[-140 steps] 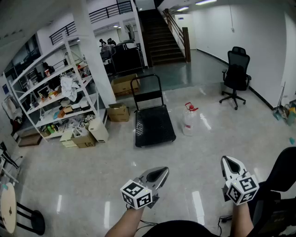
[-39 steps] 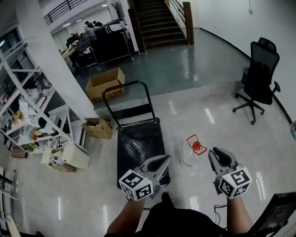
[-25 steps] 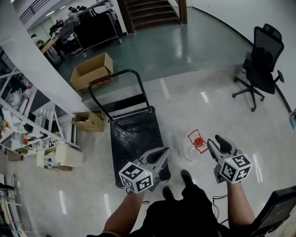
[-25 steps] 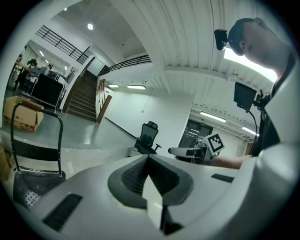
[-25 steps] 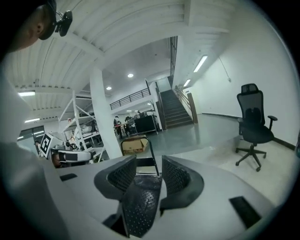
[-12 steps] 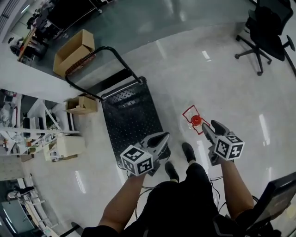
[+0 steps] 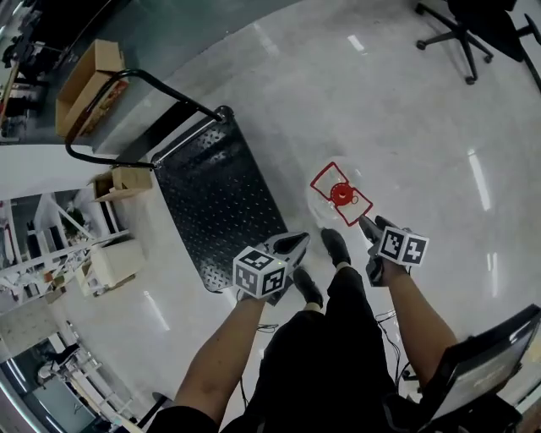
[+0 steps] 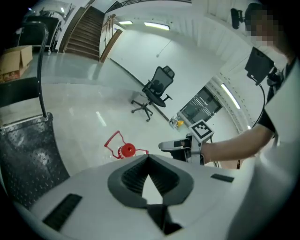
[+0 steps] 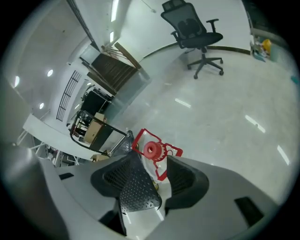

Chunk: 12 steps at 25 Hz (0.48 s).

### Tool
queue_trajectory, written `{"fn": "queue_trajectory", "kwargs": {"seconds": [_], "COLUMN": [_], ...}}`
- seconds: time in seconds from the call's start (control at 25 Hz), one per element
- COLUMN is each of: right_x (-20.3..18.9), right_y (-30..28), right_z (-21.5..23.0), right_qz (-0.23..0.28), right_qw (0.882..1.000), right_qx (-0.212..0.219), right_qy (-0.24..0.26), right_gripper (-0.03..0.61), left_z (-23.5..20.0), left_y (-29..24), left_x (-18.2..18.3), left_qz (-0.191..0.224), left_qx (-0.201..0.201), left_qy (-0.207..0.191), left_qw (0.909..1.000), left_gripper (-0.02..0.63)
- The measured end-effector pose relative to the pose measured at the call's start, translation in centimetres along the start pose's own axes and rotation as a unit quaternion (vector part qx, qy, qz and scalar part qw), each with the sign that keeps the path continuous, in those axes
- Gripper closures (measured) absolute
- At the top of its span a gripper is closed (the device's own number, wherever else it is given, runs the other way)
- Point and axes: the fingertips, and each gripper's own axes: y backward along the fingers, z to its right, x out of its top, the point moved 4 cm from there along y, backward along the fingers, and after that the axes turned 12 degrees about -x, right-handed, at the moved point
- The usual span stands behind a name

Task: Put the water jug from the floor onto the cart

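The water jug [image 7: 341,193] is clear with a red cap and a red carry handle, and it stands on the floor just right of the black cart [image 7: 215,199]. My right gripper [image 7: 367,227] is low over the jug's near side. Its jaws are opening, and in the right gripper view [image 9: 153,161] the red handle [image 9: 161,172] shows between them with neither pad pressing on it. My left gripper [image 7: 296,242] hangs shut over the cart's near corner with nothing in it. In the left gripper view [image 8: 149,157] the red cap [image 8: 126,150] lies ahead, with the right gripper [image 8: 176,146] beside it.
The cart's looped push handle [image 7: 139,80] rises at its far end. Cardboard boxes [image 7: 84,80] [image 7: 127,180] and shelving sit on the left. An office chair [image 7: 473,25] stands at the far right. The person's shoes [image 7: 336,247] are planted right by the jug.
Both grippers have dropped steeply toward the floor. The right one has closed in on the jug's red handle and spread its jaws. The head view has tilted further down.
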Motion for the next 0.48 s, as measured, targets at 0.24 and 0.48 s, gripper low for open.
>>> {"fn": "queue_trajectory", "kwargs": {"seconds": [0.24, 0.48], "right_x": [-2.1, -2.9], "right_y": [-4.6, -8.1], "right_z": [4.0, 4.7], "right_qz": [-0.047, -0.052], "right_qw": [0.997, 0.995], "right_qx": [-0.034, -0.025], "right_qy": [-0.058, -0.079], "right_gripper": [0.365, 0.365], "left_z": [-4.3, -6.7], "left_y": [-3.2, -2.8], "left_x": [-3.4, -5.2], "left_qz": [-0.066, -0.064], "left_qx": [0.005, 0.012], "left_qy": [0.062, 0.121], "left_qw": [0.9958, 0.9905], "left_gripper": [0.620, 0.620]}}
